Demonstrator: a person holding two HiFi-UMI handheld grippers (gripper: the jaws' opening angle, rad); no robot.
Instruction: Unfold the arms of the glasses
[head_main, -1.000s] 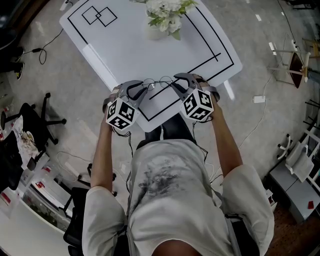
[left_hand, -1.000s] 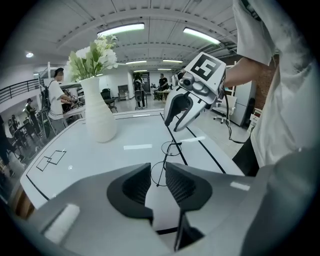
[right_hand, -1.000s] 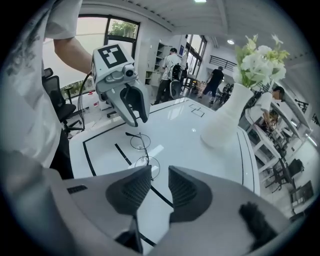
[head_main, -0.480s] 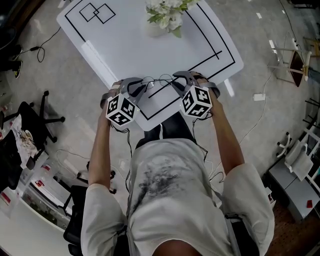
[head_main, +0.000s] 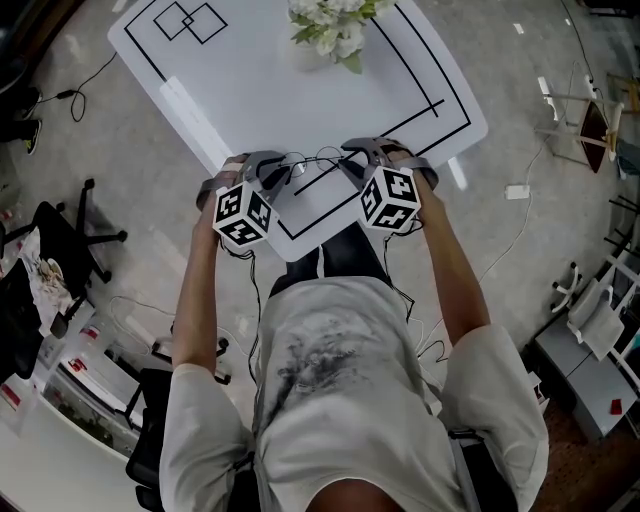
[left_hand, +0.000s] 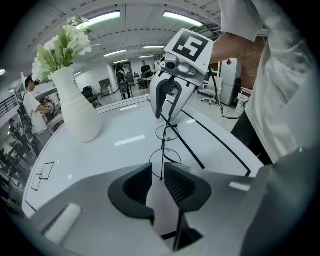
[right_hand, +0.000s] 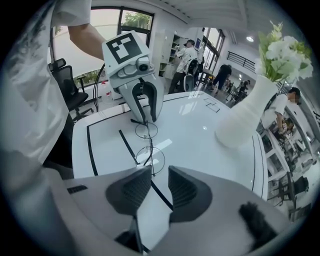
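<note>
The left gripper (head_main: 288, 168) and the right gripper (head_main: 346, 164) each carry a cube (head_main: 390, 197) faced with bold black-and-white square markers: patterns only, no words.

Between the two grippers lie the thin black wire-rimmed glasses with two round lenses (head_main: 313, 162). They sit on the white table with black lines (head_main: 250, 90), right at its near edge. Their long axis runs straight from one gripper to the other. In the left gripper view they stretch directly away from the jaws, near lens first, far lens behind it, with the right gripper facing back from the far end. A thin straight wire lies along both lenses, end to end.

On the left gripper the jaws stand a narrow gap apart. The near end of that wire pokes in between their tips, with table showing either side of it. The right gripper's jaws are also a narrow gap apart, and the glasses' other end lies just at the tip of one jaw.

Beyond the glasses, off to the side of both grippers, stands a white vase of white flowers (left_hand: 75, 112).
</note>
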